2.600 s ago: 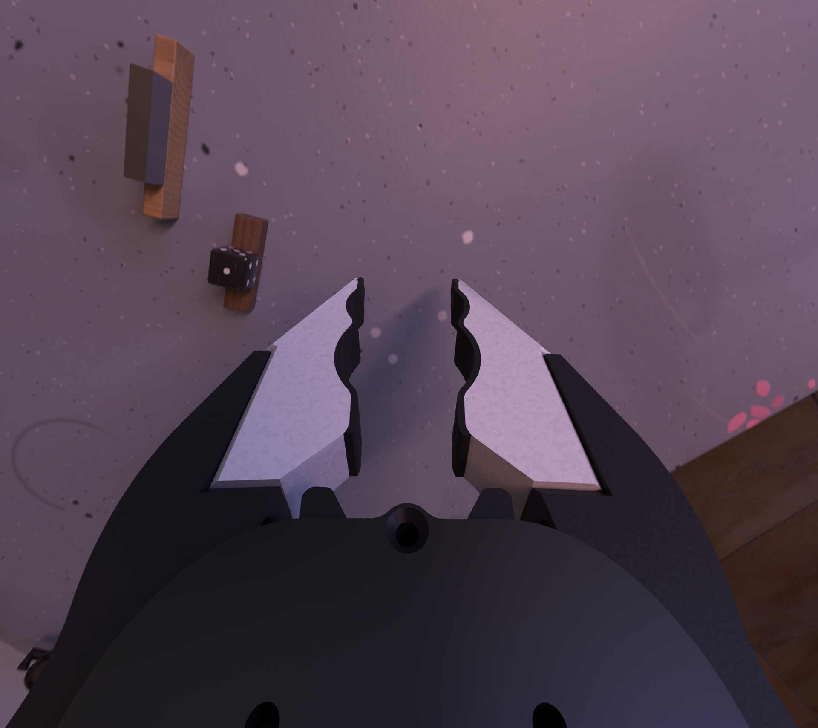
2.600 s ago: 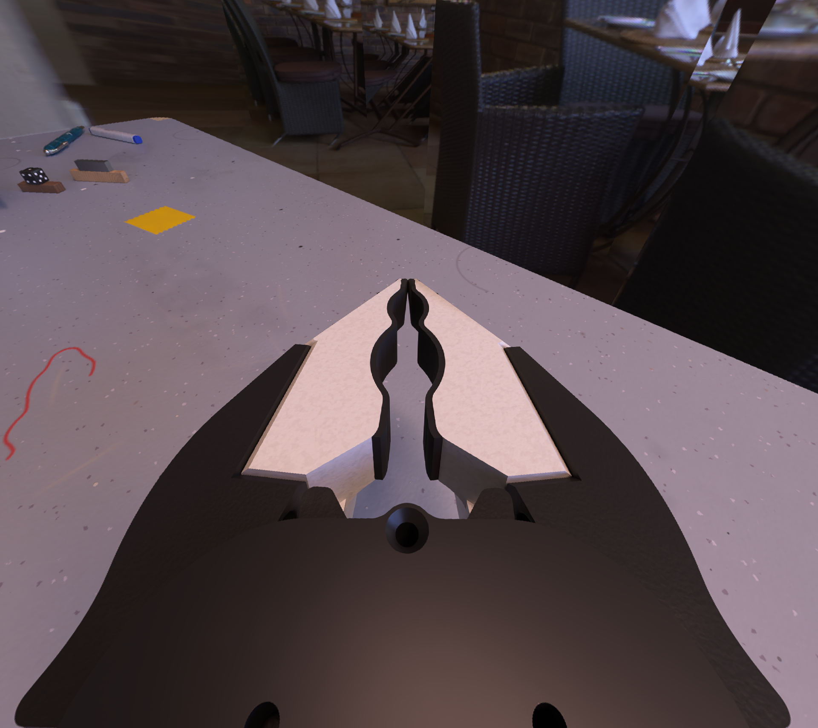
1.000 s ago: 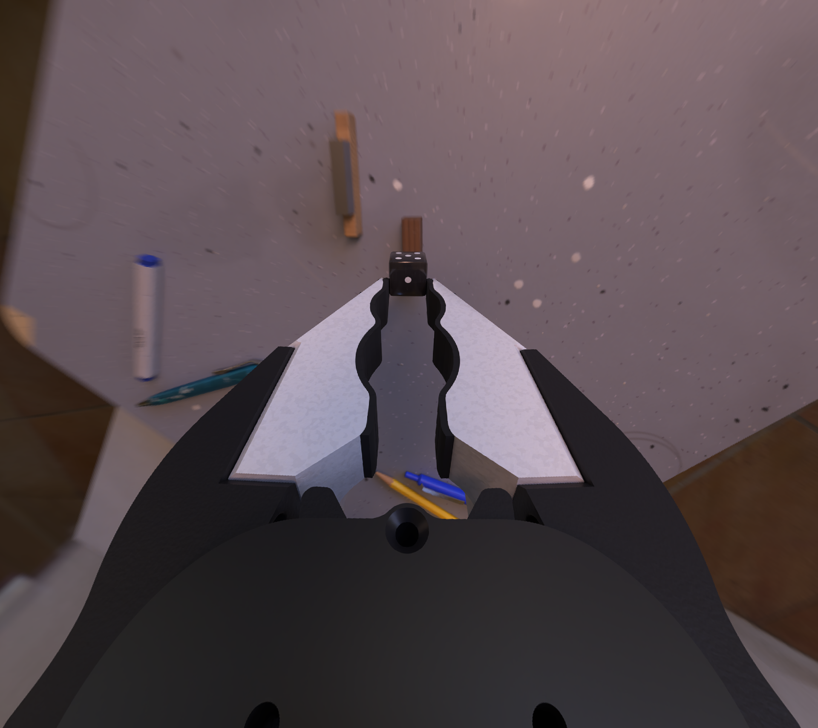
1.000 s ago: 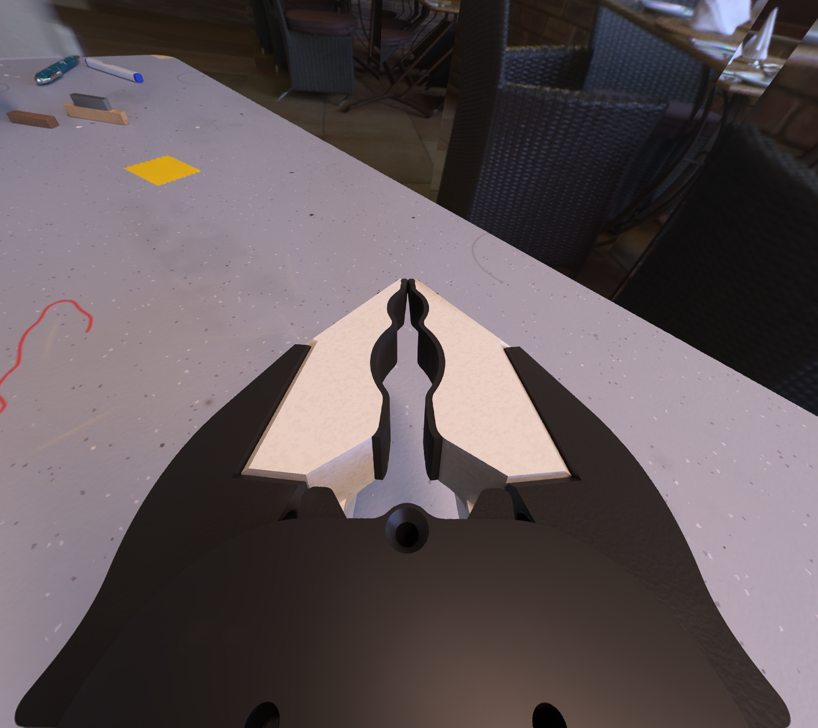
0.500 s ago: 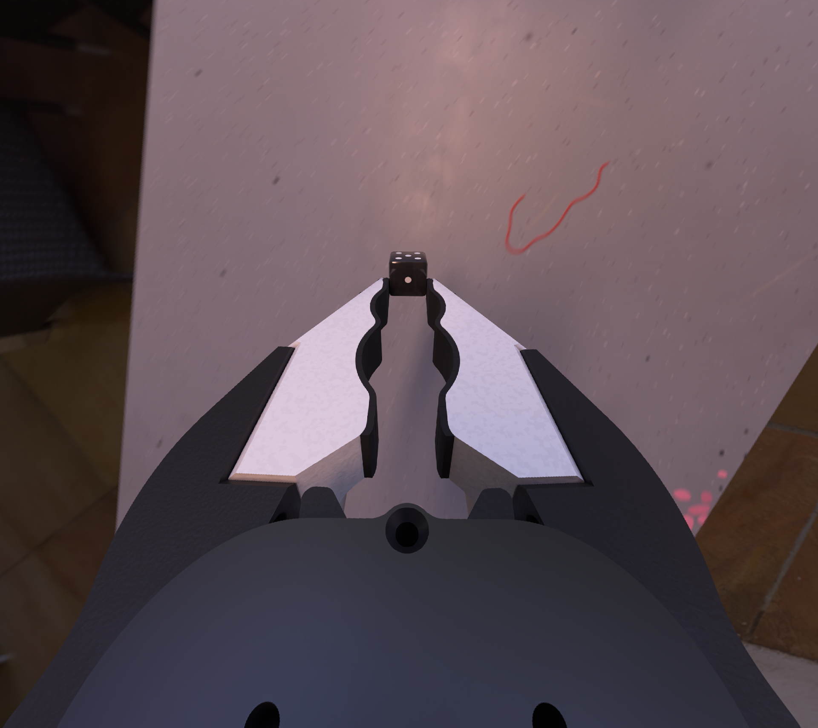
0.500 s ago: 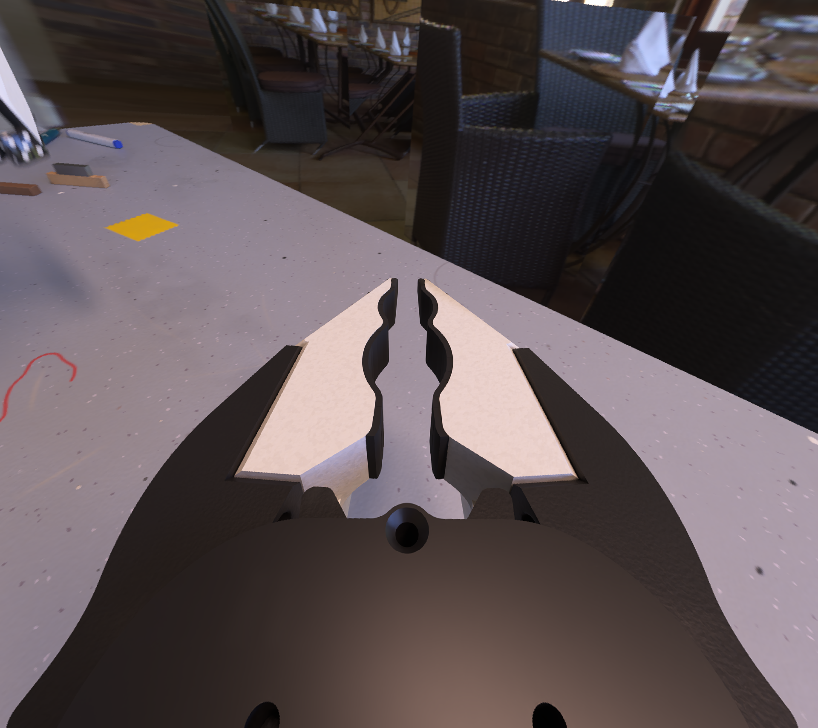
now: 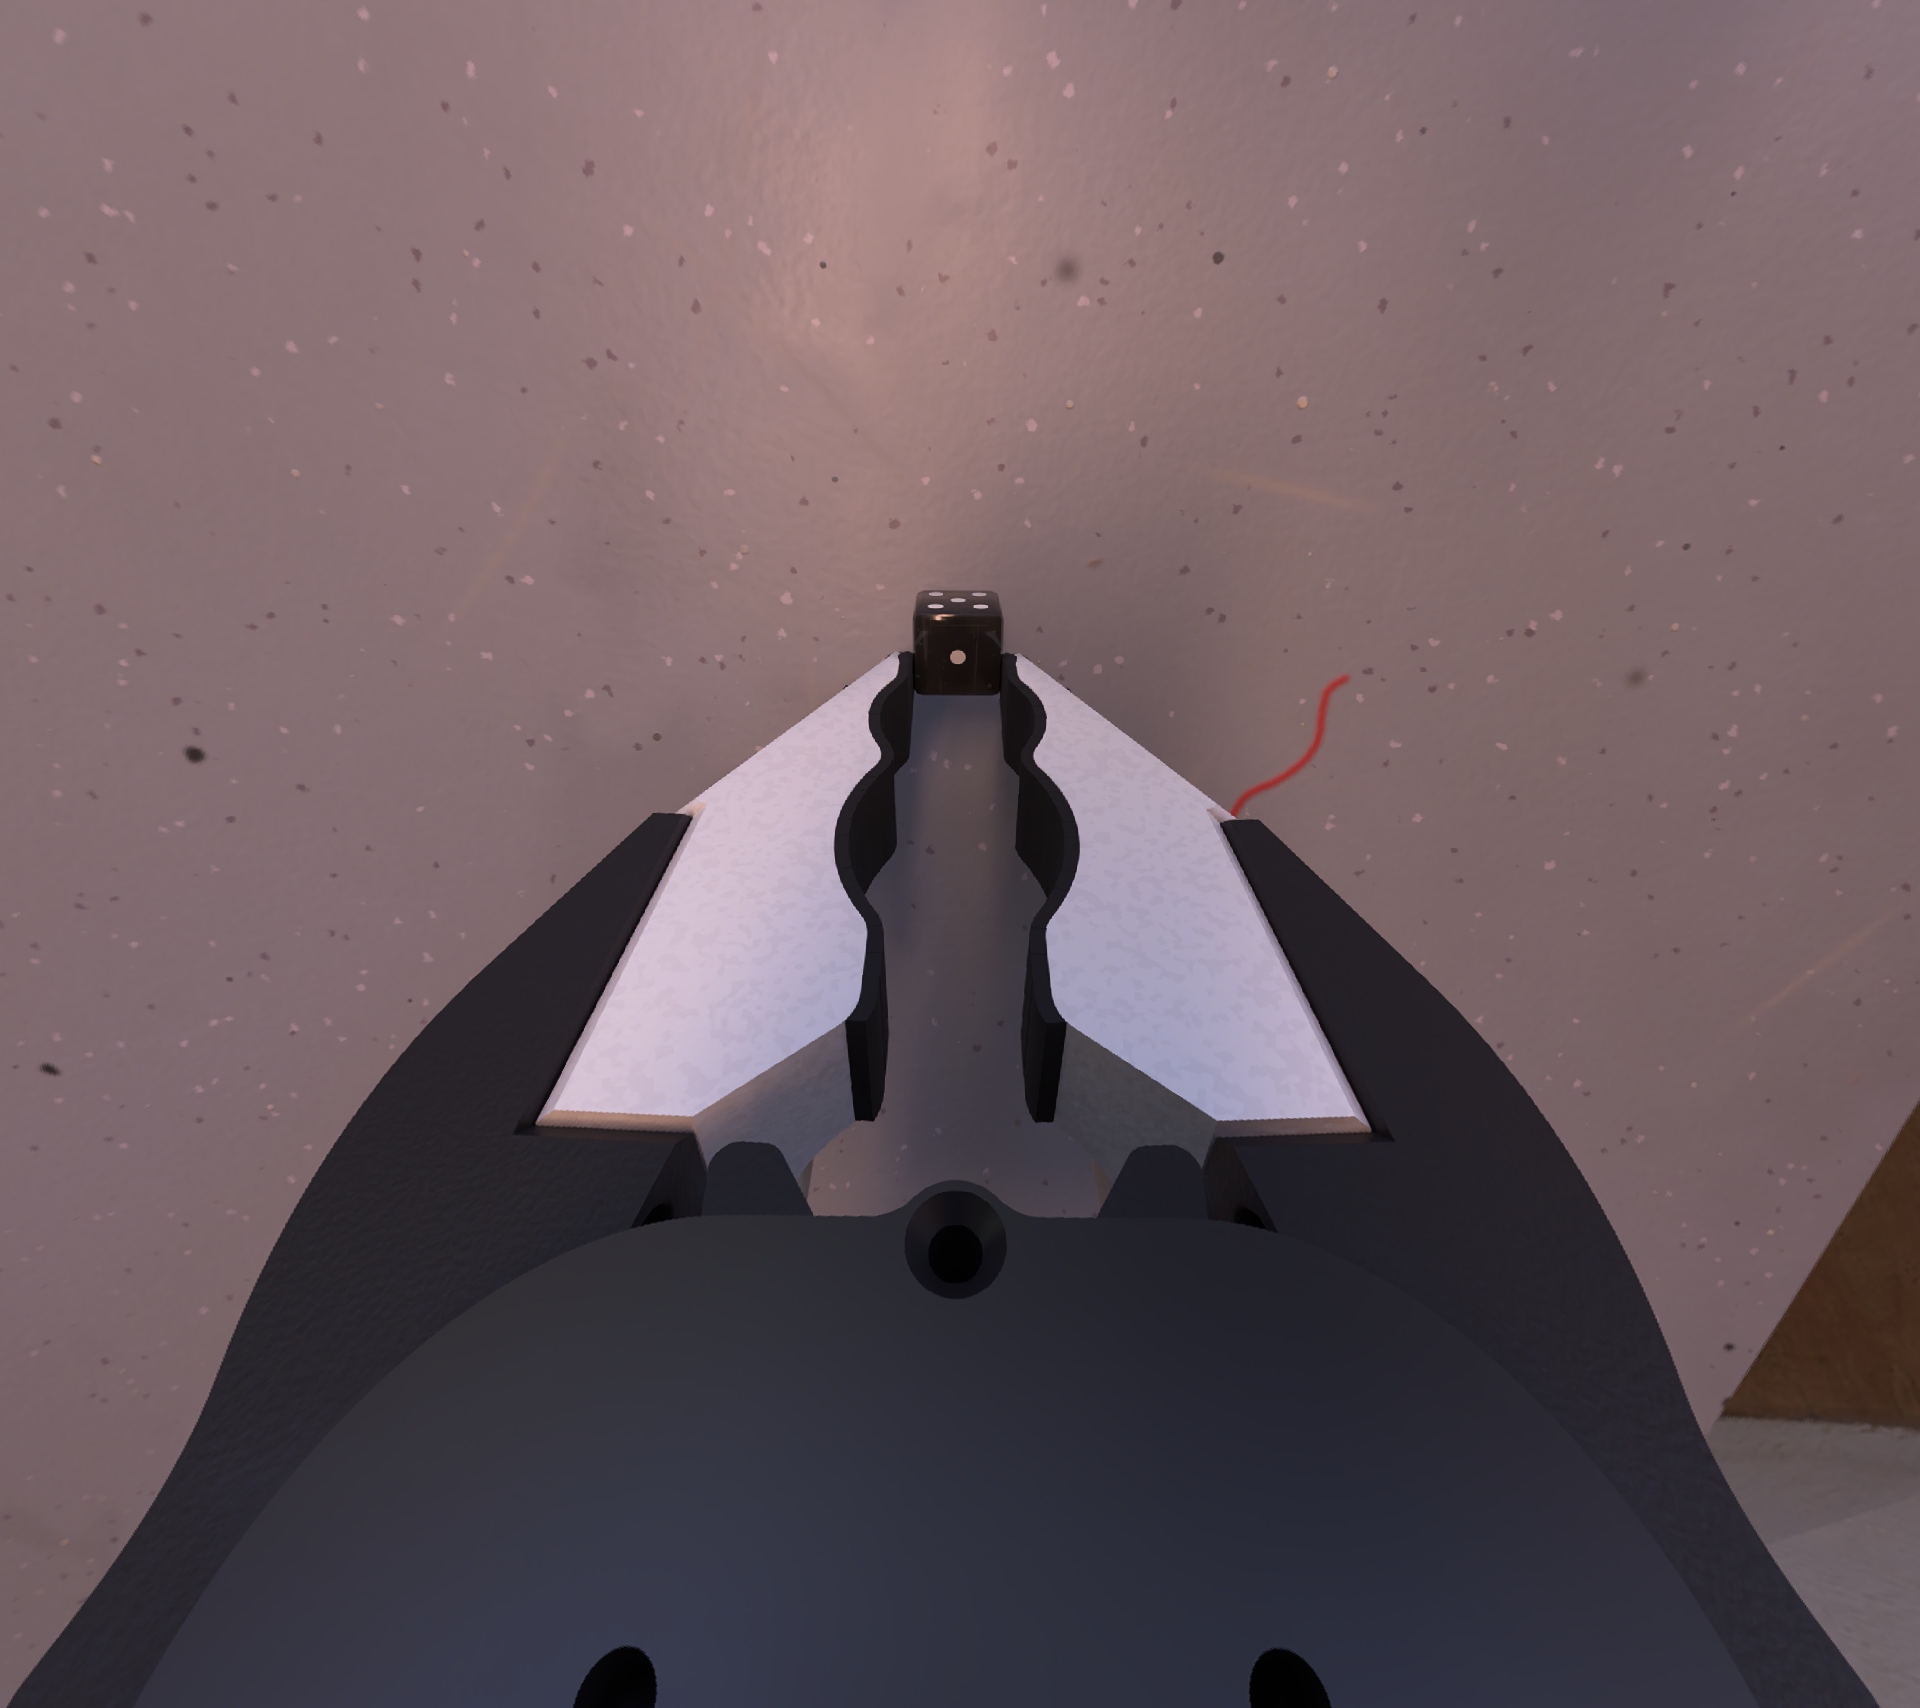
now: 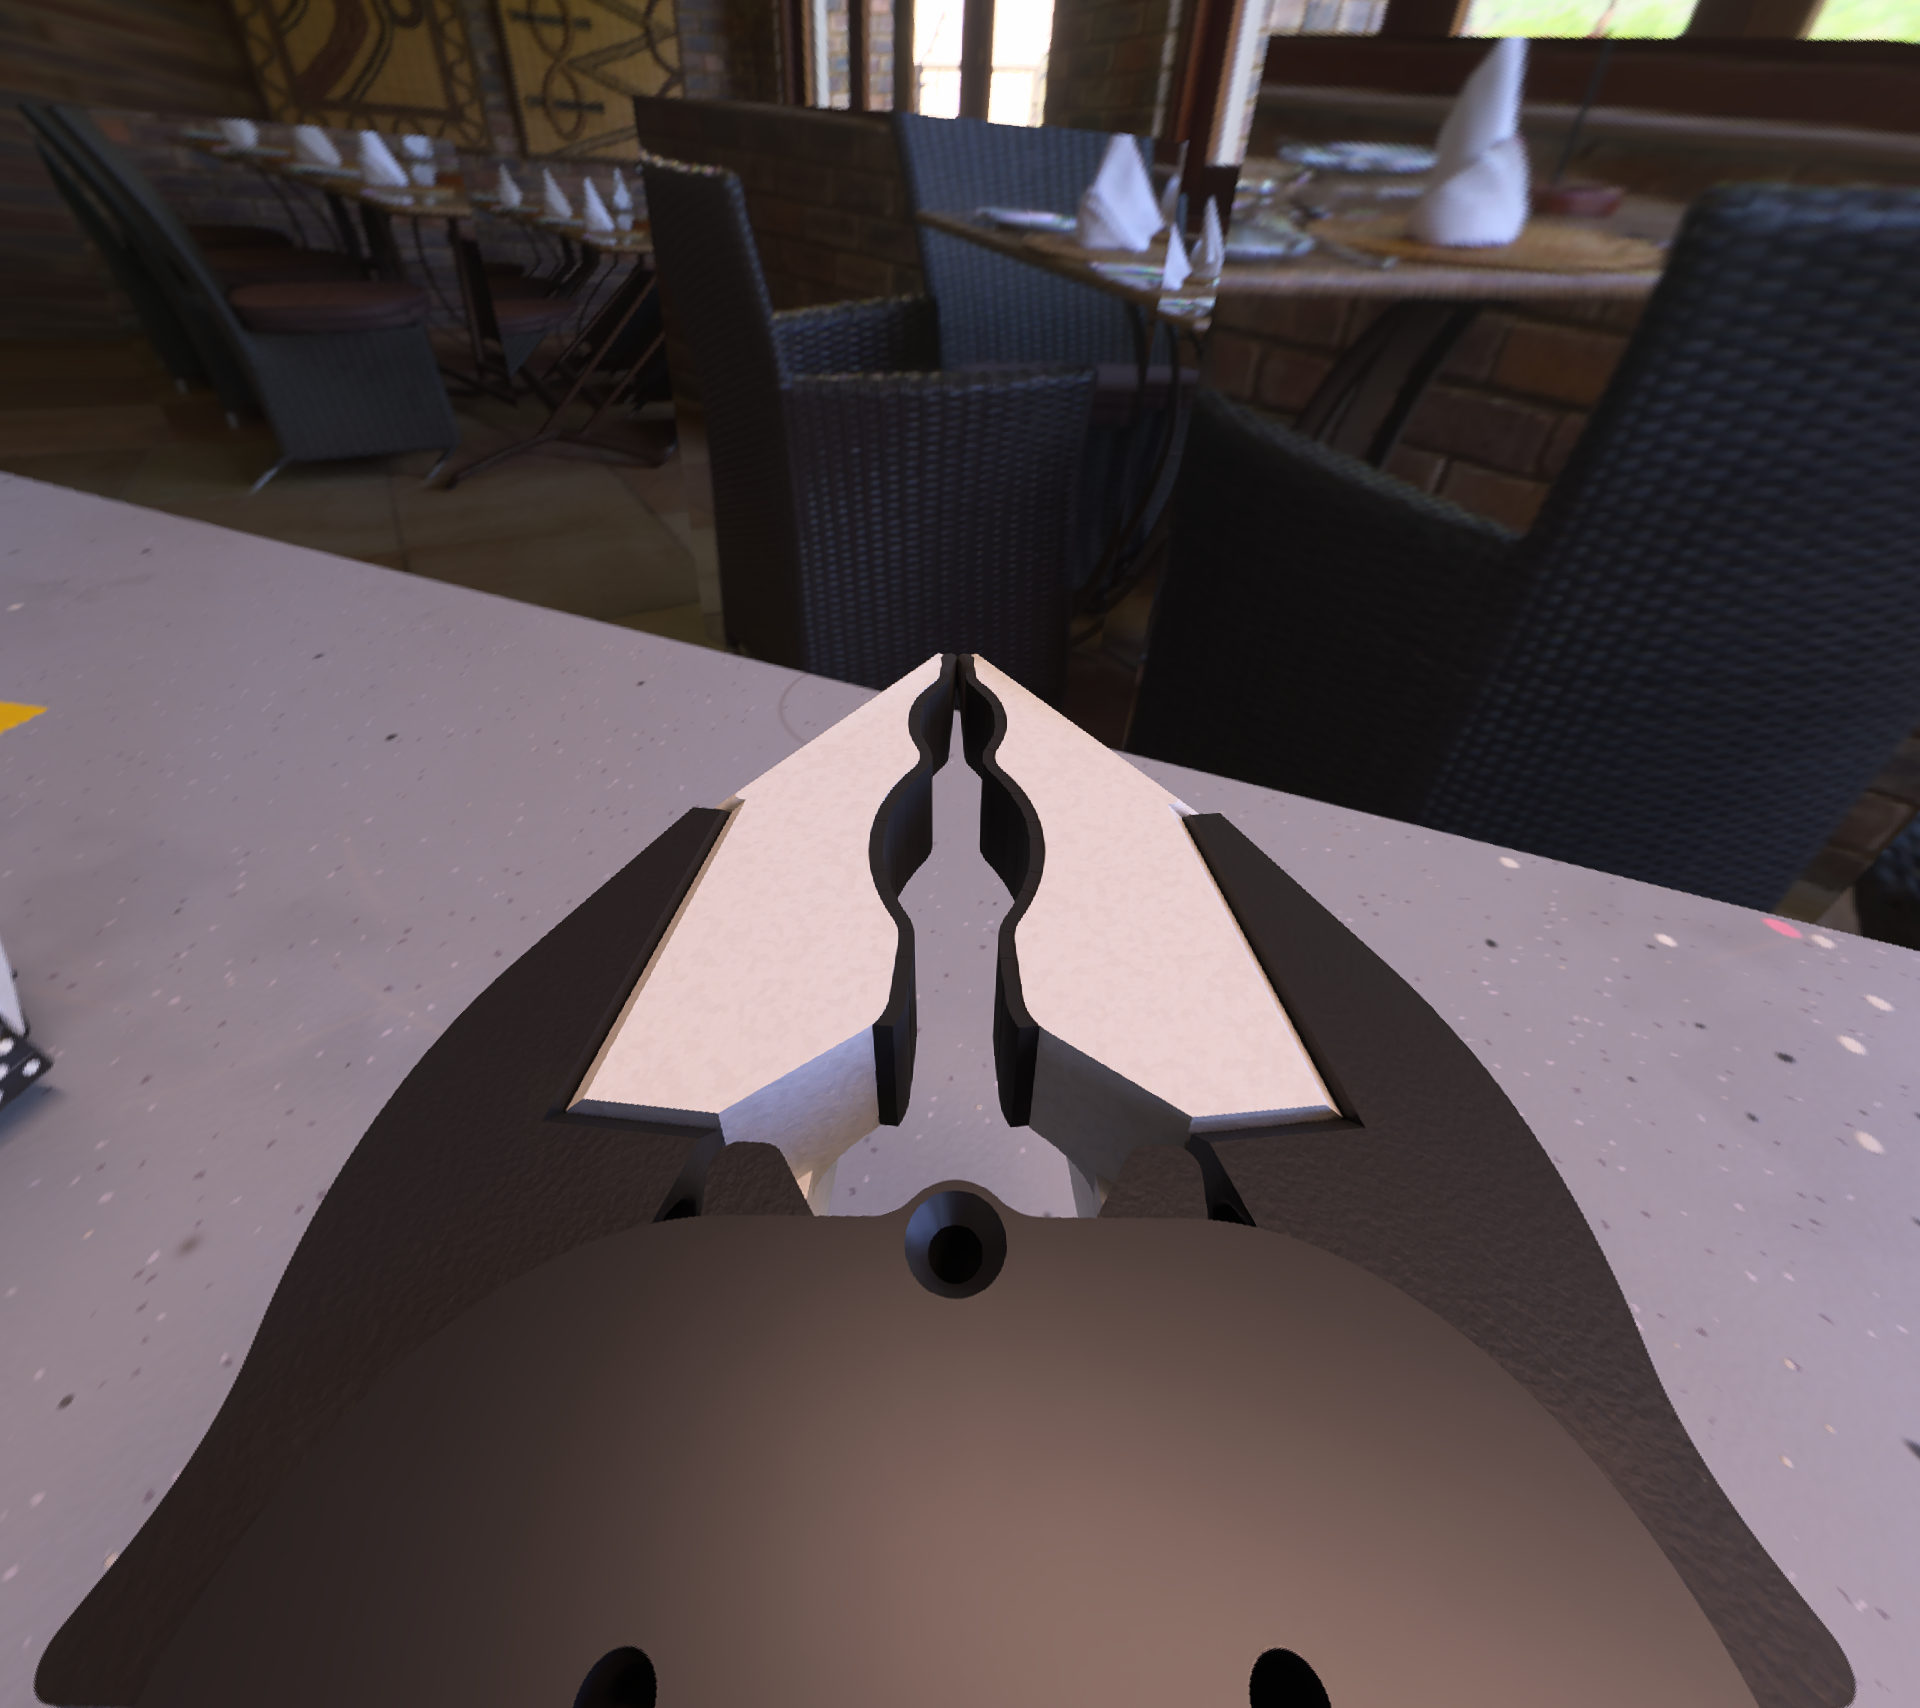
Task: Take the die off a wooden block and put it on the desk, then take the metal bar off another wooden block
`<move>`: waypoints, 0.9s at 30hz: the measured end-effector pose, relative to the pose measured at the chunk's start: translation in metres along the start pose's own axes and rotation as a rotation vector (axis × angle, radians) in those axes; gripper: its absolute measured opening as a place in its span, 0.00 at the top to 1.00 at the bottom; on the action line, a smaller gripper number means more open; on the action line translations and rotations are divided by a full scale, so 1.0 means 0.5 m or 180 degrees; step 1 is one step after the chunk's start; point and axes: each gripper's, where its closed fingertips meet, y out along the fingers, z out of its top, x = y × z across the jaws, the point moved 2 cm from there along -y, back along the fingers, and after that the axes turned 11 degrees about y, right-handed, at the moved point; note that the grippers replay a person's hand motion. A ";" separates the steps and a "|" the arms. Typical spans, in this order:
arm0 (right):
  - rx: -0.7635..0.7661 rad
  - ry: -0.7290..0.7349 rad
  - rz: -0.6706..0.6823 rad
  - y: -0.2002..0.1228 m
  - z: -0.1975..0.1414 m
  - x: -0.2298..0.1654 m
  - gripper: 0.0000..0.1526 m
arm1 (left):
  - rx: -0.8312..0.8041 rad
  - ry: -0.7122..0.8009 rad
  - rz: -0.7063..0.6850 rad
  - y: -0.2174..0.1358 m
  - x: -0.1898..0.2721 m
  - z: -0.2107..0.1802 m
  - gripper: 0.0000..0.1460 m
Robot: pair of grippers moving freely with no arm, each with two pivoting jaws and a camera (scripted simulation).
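Observation:
My left gripper [image 7: 956, 673] is shut on the black die [image 7: 956, 642], which is pinched at the fingertips, close over the speckled grey desk [image 7: 727, 256]. The die also shows at the left edge of the right wrist view [image 8: 19, 1071], just above the desk with one white finger of the left gripper over it. My right gripper [image 8: 956, 669] is shut and empty, low over the desk near its far edge. The wooden blocks and the metal bar are out of view.
A red squiggle [image 7: 1294, 749] lies on the desk just right of the left gripper. A yellow square [image 8: 16, 713] shows at the left edge. The desk edge [image 8: 1351, 811] runs behind the right gripper, with dark wicker chairs [image 8: 914, 495] beyond. Floor [image 7: 1849, 1326] shows at lower right.
The left gripper has carried the die off its block, away across the desk, and come down closer to the surface. The right gripper opened slightly half a second ago and is shut again, turned to the right.

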 end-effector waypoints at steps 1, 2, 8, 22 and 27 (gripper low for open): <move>0.0051 0.0005 -0.0041 -0.002 0.005 0.004 1.00 | 0.0000 -0.0014 -0.0004 0.005 0.001 -0.003 0.89; 0.0098 0.0007 -0.0080 -0.004 0.010 0.007 1.00 | 0.0007 -0.0023 0.0001 0.008 0.001 -0.003 0.89; 0.0274 0.0049 -0.0463 -0.017 0.030 0.048 1.00 | 0.0134 -0.0087 0.0085 0.012 -0.001 0.000 0.89; 0.0081 0.0053 -0.1340 -0.087 0.014 0.226 1.00 | 0.0616 -0.0056 0.0429 -0.091 0.010 -0.004 0.64; 0.0037 0.0095 -0.1477 -0.116 0.006 0.264 1.00 | 0.0763 -0.0392 0.1136 -0.254 -0.040 -0.111 0.68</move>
